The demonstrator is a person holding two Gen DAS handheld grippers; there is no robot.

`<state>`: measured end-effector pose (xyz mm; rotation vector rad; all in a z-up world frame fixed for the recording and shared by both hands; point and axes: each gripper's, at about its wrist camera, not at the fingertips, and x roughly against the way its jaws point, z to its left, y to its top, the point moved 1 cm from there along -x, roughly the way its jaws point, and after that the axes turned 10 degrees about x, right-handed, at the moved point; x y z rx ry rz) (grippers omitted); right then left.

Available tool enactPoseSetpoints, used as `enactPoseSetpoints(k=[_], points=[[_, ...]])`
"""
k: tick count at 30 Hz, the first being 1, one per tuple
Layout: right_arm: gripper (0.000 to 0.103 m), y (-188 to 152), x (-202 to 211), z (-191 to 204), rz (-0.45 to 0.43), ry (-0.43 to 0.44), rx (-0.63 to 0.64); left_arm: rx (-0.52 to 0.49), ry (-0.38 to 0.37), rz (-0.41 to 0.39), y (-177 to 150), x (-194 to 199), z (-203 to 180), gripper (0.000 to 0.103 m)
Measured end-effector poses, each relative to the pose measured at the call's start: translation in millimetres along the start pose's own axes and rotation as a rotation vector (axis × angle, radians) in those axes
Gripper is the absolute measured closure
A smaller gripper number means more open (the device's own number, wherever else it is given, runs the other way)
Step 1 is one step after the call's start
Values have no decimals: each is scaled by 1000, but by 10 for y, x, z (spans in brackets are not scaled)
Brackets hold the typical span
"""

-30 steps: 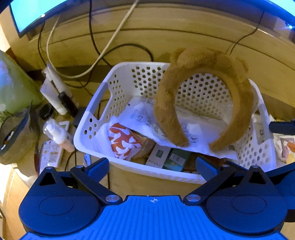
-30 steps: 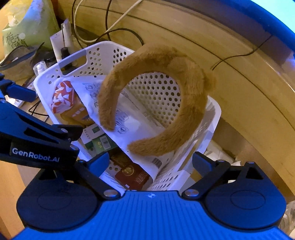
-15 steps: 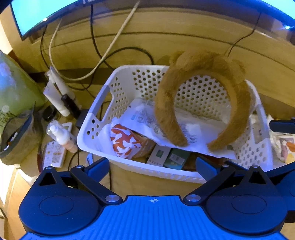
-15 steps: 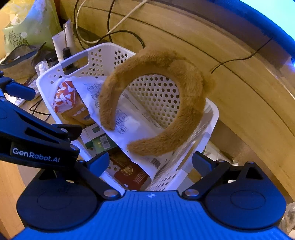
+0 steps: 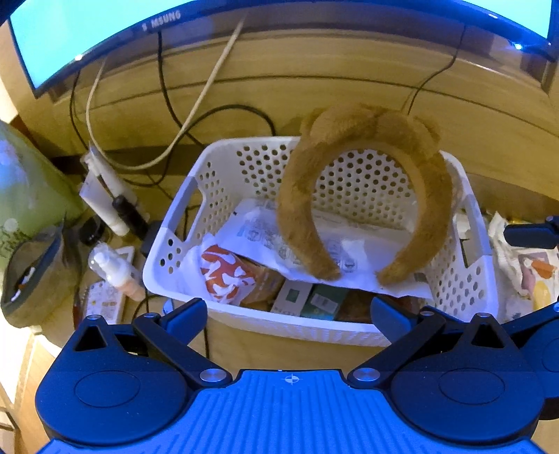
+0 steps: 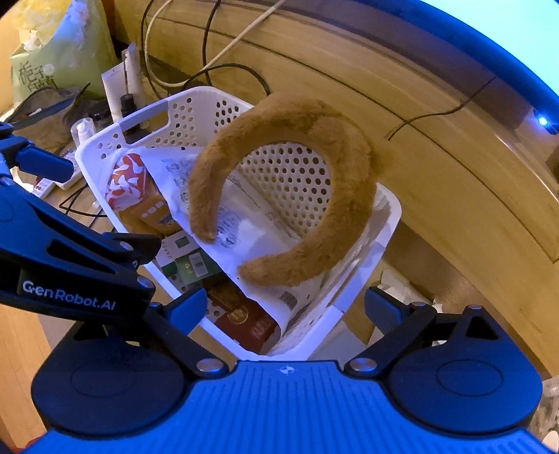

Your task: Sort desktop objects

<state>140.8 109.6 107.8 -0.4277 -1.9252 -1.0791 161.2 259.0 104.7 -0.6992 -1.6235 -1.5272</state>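
Fuzzy brown bear-ear headband (image 5: pixel 367 195) stands propped in the white perforated plastic basket (image 5: pixel 181 227) on crumpled white paper, and both my left gripper (image 5: pixel 290 314) and right gripper (image 6: pixel 284 304) (jaws wide, empty) have drawn back, so it's sorted.

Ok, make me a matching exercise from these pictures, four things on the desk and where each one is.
Things:
1. fluffy brown ear headband
2. orange-and-white patterned packet
3. small clear pump bottle
4. white perforated plastic basket

Places:
A. on the desk, left of the basket
B. standing on the white paper sheet
C. below the lit monitor
D. inside the basket, left end

Pairs: 1-B, 2-D, 3-A, 4-C
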Motion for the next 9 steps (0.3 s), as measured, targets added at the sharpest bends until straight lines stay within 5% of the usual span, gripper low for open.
enactPoseSetpoints(k=[9], points=[[5, -43, -9, -37, -3, -3, -22, -19, 23, -19, 5, -2, -47, 0]])
